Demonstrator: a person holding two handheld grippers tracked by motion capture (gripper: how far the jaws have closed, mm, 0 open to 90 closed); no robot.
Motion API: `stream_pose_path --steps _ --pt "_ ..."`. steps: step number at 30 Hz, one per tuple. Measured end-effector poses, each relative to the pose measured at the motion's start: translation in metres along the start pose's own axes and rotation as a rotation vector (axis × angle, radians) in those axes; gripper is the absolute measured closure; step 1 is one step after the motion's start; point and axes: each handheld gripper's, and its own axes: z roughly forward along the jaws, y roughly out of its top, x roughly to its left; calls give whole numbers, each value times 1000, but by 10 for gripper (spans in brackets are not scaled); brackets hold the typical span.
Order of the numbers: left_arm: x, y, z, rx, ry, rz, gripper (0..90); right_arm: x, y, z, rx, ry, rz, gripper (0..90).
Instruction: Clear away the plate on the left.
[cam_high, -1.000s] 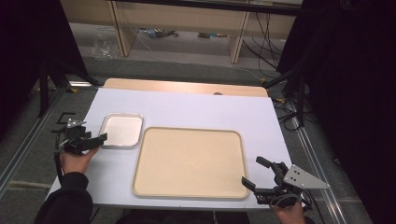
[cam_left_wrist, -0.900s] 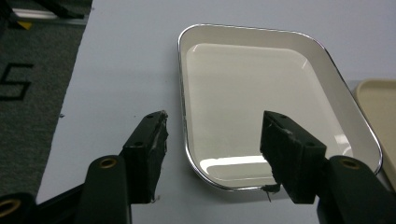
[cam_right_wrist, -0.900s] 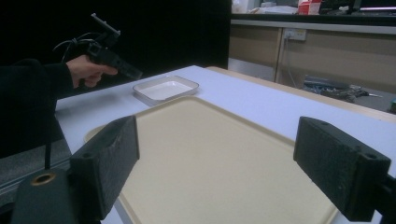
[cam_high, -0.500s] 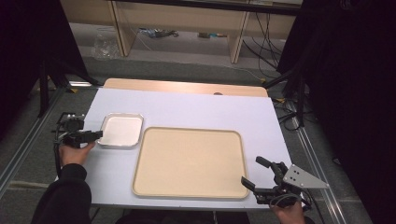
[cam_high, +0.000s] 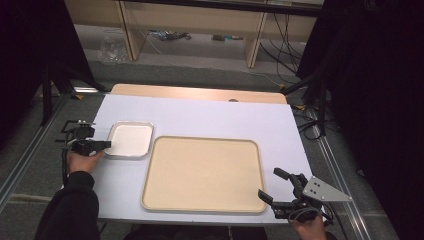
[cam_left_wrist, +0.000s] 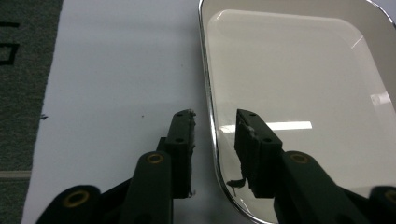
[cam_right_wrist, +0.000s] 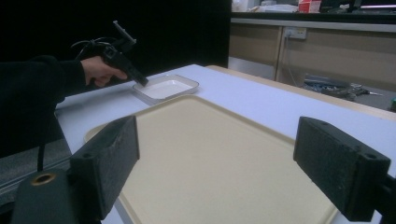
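Observation:
A small white tray (cam_high: 131, 140) with a shiny rim (cam_left_wrist: 208, 93) lies on the white tabletop at the left. My left gripper (cam_high: 107, 145) is at its left edge, open, with one jaw outside the rim and the other over the tray's floor (cam_left_wrist: 215, 119). Nothing lies in this tray. A large beige tray (cam_high: 202, 170) sits in the middle and is bare. My right gripper (cam_high: 268, 183) is open at that tray's near right corner, and its jaws frame the beige surface (cam_right_wrist: 210, 154). The right gripper view also shows the left gripper (cam_right_wrist: 144, 82) at the small tray (cam_right_wrist: 166, 87).
The white tabletop (cam_high: 210, 115) runs to a wooden strip (cam_high: 200, 93) at the back. Metal rails (cam_high: 30, 150) flank the table. Cables (cam_high: 280, 35) and shelving stand on the floor beyond.
My left hand has shifted a little along the small tray's left edge, and its gripper now straddles the rim. The right gripper has not moved.

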Motion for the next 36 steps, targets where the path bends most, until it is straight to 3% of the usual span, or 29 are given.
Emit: stream_pose_path --steps 6,9,11,17,24,36 --pt "8 3 5 20 -38 -37 756 0 0 0 21 22 15 152" --pt "5 6 5 36 -44 -21 834 0 1 0 25 22 11 152" --pt "3 8 6 44 -26 -13 834 0 0 1 26 18 9 152" --pt "4 9 6 52 -41 -22 845 0 0 1 23 27 15 152" --pt "7 9 0 19 -73 -41 867 -1 0 -2 27 -11 -10 152" --pt "9 9 -9 -29 -92 -56 882 -1 0 -1 27 5 -7 152"
